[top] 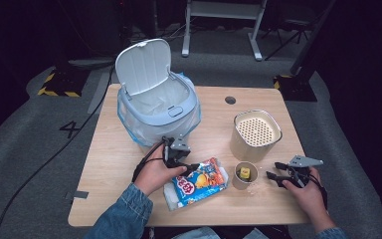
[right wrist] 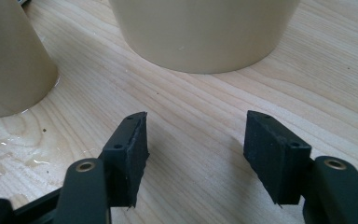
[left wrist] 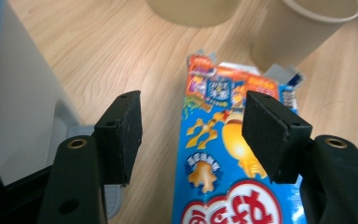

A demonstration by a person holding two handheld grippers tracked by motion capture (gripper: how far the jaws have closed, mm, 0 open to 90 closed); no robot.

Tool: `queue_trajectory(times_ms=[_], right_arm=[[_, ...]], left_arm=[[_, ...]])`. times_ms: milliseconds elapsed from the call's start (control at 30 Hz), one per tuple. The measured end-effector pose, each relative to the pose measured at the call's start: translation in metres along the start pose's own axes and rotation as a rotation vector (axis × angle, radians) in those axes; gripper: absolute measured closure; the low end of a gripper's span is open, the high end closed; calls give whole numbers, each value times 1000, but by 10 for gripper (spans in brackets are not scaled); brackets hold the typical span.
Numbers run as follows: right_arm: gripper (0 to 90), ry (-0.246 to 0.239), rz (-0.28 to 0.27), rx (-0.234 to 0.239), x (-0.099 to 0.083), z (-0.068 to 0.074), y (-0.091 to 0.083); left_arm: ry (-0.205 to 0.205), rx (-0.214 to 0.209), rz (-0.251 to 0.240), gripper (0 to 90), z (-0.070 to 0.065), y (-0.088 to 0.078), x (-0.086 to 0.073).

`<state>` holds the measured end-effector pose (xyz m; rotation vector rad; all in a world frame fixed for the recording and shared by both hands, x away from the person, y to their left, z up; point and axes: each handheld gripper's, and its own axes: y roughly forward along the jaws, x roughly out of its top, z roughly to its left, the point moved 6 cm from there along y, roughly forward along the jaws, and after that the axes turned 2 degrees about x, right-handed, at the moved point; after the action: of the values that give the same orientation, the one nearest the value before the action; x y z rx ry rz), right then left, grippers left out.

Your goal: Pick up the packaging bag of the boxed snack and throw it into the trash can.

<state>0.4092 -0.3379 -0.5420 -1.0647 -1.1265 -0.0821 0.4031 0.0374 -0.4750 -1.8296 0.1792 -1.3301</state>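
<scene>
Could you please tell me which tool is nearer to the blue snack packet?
Left. The left tool hovers at the snack packet, jaws open above it. The right tool sits across the table, beyond the small paper cup.

The left gripper (top: 188, 168) is pointing right with its jaws standing wide apart. The right gripper (top: 274, 172) is pointing left, jaws apart with nothing between them.

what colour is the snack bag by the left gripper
Mostly blue, with an orange top edge and a red-and-white logo; the snack bag shows best in the left gripper view.
</scene>
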Motion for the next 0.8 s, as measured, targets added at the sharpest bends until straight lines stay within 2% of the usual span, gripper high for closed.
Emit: queue_trajectory(times_ms=[133, 233, 400, 567, 700, 800], right_arm=[[402, 0, 0, 0, 0, 0, 0], [401, 0, 0, 1, 0, 0, 0], [401, 0, 0, 1, 0, 0, 0], [398, 0, 0, 2, 0, 0, 0], [398, -1, 0, 3, 0, 0, 0], [398, -1, 0, 3, 0, 0, 0]], left_arm=[[-7, -18, 28, 400, -2, 11, -9], [-10, -47, 41, 415, -5, 21, -15], [-17, -68, 90, 428, -4, 35, -23], [-77, -112, 106, 438, -5, 43, -27], [-110, -134, 155, 458, -9, 48, -31], [-109, -127, 165, 526, -10, 49, -32]])
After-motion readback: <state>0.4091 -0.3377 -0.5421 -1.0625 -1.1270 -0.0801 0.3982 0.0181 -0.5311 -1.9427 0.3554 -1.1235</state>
